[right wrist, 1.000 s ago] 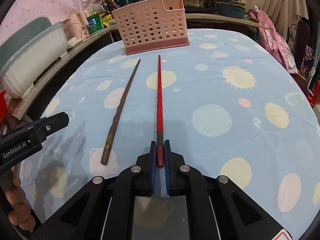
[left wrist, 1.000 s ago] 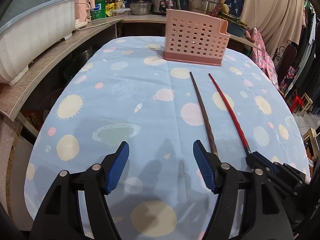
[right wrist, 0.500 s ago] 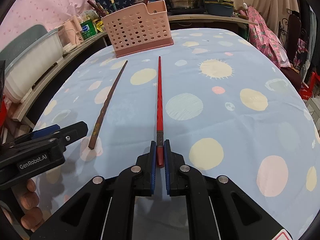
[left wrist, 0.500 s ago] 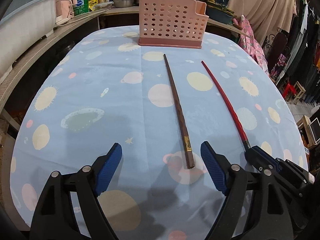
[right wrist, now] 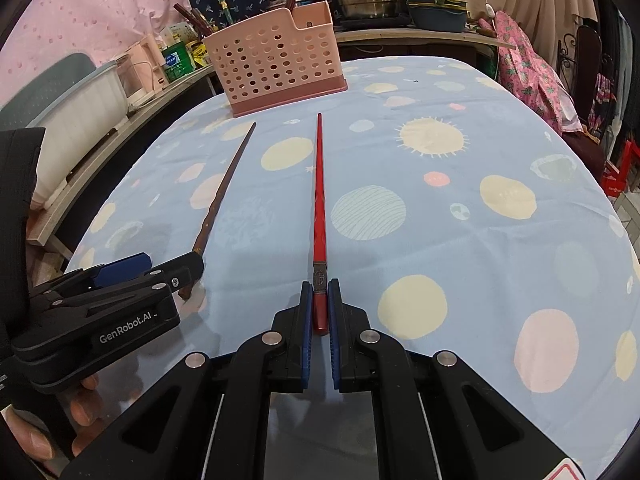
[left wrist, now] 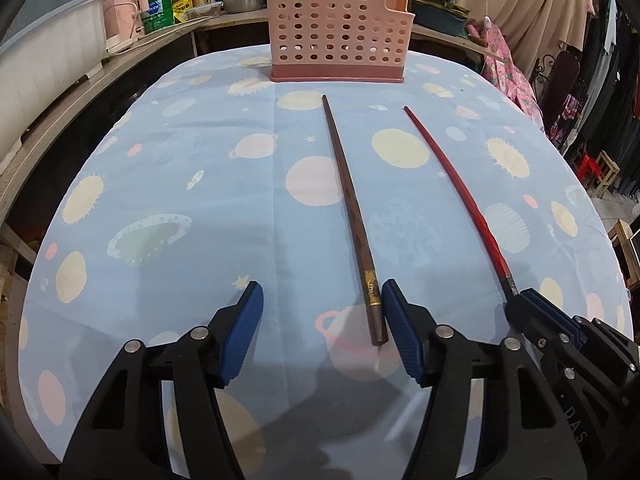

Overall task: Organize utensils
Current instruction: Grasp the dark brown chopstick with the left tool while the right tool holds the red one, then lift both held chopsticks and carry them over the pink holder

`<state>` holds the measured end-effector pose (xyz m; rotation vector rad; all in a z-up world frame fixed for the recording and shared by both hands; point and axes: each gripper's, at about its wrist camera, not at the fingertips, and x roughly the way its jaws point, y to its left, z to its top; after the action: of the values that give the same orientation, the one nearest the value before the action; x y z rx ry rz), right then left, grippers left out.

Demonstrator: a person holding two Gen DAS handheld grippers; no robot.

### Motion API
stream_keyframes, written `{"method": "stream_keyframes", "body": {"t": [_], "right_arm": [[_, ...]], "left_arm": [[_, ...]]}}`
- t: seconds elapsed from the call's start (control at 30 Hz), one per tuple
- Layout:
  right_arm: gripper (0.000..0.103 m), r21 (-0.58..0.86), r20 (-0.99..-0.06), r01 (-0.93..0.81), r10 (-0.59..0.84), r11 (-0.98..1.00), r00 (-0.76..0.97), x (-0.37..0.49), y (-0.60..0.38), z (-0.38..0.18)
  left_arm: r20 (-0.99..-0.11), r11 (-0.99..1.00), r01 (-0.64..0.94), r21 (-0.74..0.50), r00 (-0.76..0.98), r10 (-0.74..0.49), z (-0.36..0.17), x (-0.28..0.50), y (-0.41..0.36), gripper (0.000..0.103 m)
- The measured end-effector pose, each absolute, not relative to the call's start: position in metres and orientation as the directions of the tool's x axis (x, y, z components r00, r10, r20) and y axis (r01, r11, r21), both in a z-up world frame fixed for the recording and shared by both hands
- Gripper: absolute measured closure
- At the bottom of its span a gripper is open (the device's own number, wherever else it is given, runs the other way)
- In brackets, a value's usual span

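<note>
The left tool (left wrist: 322, 322) has just been closing. The brown chopstick (left wrist: 352, 216) lies between its blue pads, beside the right one. Farther right lies the red chopstick (left wrist: 460, 196). The pink basket (left wrist: 338, 32) stands ahead.

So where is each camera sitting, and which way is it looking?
Left wrist: sits on the left claw, looking down along the table at the brown chopstick between its open blue fingers, which have just been closing; the right claw shows at the right.
Right wrist: sits on the right claw, shut on the red chopstick; the left claw and the person's fingers show at the left.
Shared: both chopsticks, the pink basket, the blue tablecloth.
</note>
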<state>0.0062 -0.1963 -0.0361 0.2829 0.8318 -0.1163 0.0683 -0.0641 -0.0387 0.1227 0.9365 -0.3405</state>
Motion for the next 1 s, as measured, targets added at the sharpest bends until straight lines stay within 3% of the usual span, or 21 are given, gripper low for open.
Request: {"method": "stream_keyframes", "body": {"t": [0.17,0.33,0.43,1.0], "right_arm": [[0.096,0.201,-0.743,0.212,0.008,0.956,0.67,0.006,-0.197,-0.036],[0.096,0.196,-0.742,0.212,0.003,0.957,0.67,0.006,-0.196,-0.036],[0.096,0.196,-0.742,0.212,0.003,0.957,0.67,0.006,-0.196,-0.036],[0.096,0.221,-0.715,0.19,0.027,0.957,0.698,-0.012,-0.188,-0.012]], "left_arm": [[-0.803,0.938,0.344,-0.036,0.55,-0.232,-0.038,0.066,-0.064,0.065],[-0.805,0.936,0.348,-0.045,0.543,-0.241,-0.037,0.066,-0.063,0.091],[-0.806,0.937,0.345,-0.057,0.538,-0.248,-0.037,0.067,-0.061,0.095],[-0.775,0.921,0.377,-0.102,0.55,-0.311,-0.005,0.049,-0.041,0.096]]}}
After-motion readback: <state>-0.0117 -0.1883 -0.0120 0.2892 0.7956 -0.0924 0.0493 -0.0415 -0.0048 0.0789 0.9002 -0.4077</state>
